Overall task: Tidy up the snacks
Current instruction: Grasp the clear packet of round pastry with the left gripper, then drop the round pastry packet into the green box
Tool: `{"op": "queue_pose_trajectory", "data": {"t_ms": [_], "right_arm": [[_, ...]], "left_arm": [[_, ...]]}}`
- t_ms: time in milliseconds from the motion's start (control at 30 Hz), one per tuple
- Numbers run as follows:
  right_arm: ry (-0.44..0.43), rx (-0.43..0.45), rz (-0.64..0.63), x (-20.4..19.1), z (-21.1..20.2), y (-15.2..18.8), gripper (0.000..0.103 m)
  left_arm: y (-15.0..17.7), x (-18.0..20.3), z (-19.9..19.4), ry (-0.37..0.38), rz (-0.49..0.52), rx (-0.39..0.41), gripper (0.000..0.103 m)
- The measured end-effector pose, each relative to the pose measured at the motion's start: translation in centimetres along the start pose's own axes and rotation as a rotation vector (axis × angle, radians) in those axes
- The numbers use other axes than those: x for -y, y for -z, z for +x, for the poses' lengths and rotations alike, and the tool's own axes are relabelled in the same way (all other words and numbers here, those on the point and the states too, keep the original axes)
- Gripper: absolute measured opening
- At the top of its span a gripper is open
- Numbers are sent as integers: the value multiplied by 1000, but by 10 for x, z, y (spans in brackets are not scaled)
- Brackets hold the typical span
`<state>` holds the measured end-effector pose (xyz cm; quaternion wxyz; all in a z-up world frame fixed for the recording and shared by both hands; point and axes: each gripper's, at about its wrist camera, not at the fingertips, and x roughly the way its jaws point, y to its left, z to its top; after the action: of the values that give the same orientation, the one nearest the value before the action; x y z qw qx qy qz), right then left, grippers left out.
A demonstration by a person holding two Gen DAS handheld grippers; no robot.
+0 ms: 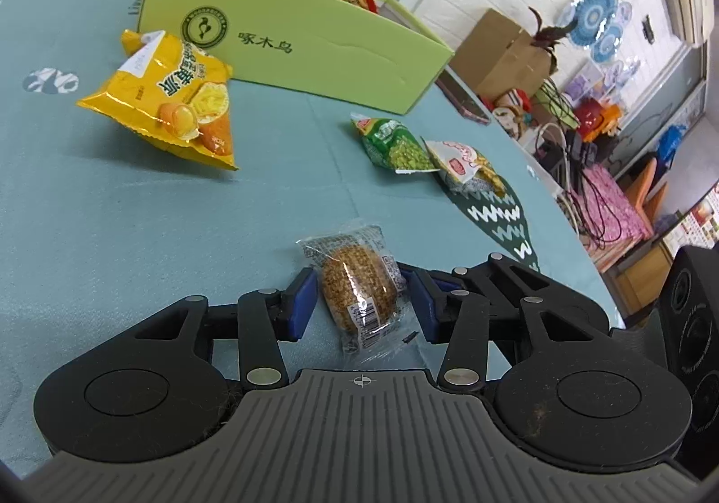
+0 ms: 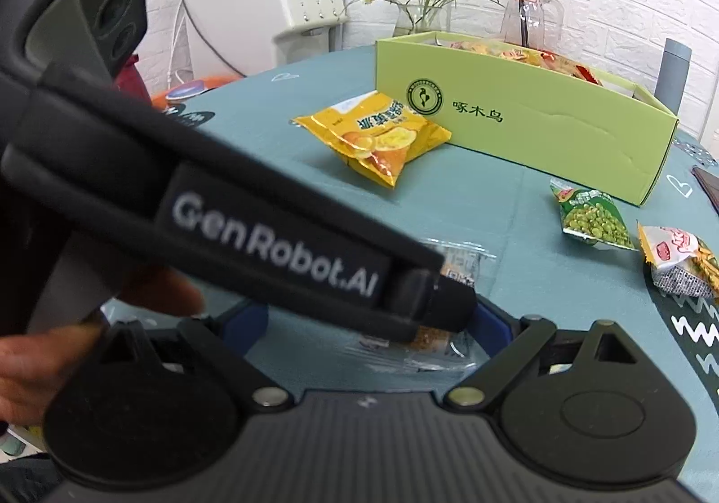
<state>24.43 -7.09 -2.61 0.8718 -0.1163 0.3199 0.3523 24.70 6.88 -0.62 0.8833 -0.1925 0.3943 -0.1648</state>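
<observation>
Sesame cake packet (image 1: pixel 359 287) lies flat on the desk (image 1: pixel 135 233) between the blue pads of the left claw (image 1: pixel 359 300), jaws spread, not yet pinching, lined up for a side grip. Right claw (image 2: pixel 368 323) also spread, view mostly blocked by the left tool. Green box (image 1: pixel 292 40) well ahead, path open; yellow bag (image 1: pixel 170 98) ahead-left, pea packet (image 1: pixel 391 143) ahead-right, desk edge near right.
</observation>
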Motion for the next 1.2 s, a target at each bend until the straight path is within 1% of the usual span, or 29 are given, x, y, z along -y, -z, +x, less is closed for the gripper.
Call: {"op": "queue_pose_trajectory", "data": {"t_ms": [100, 167, 233, 300, 367, 400, 433, 467, 500, 533, 600, 633, 700, 767, 800, 900, 1000, 1067, 1133, 1200], "right_arm": [[-1, -8, 4, 5, -6, 2, 93], [2, 7, 51, 14, -13, 3, 93], [-1, 19, 107, 23, -13, 3, 93], [-15, 23, 131, 29, -11, 2, 93], [-40, 17, 114, 27, -8, 3, 92], [-47, 21, 87, 23, -8, 1, 86], [-56, 28, 64, 19, -8, 1, 81], [-61, 30, 57, 17, -10, 0, 71], [-53, 26, 60, 17, -12, -1, 66], [-52, 25, 65, 19, -13, -2, 64], [-61, 36, 70, 26, -18, -7, 64], [-51, 46, 62, 29, -21, -12, 64], [-20, 75, 38, 38, -19, -29, 67], [11, 112, 12, 52, -21, -50, 68], [26, 134, -7, 61, -20, -62, 71], [70, 184, -35, 93, -7, -104, 72], [110, 193, -43, 129, 16, -142, 72], [125, 184, -34, 154, 33, -159, 74], [127, 159, -12, 176, 52, -171, 75], [101, 118, 22, 195, 71, -176, 76]], "left_arm": [[3, 4, -4, -17, 22, 5, 34], [6, 1, -12, -10, 10, 22, 37], [6, -4, -16, 5, -15, 36, 43], [3, -4, -13, 7, -24, 32, 43], [2, -3, -5, -6, -26, 14, 40], [2, -2, -3, -4, -18, 18, 39], [2, 1, -1, -8, -3, 15, 26], [2, 2, 2, -6, 7, 2, 20], [1, 2, 2, -4, 5, 5, 19], [0, 1, 1, 3, -6, 3, 17], [-8, 4, 1, 16, -12, 4, 17], [-16, 7, 1, 20, -4, 9, 17], [-36, 14, 4, 28, 21, 29, 17], [-65, 22, 9, 38, 37, 50, 17], [-84, 26, 11, 44, 52, 68, 17], [-141, 40, 26, 38, 115, 128, 18], [-195, 46, 54, 20, 148, 149, 17], [-225, 47, 76, 19, 147, 140, 17], [-248, 48, 100, 6, 172, 132, 17], [-261, 41, 126, -21, 165, 103, 17]]}}
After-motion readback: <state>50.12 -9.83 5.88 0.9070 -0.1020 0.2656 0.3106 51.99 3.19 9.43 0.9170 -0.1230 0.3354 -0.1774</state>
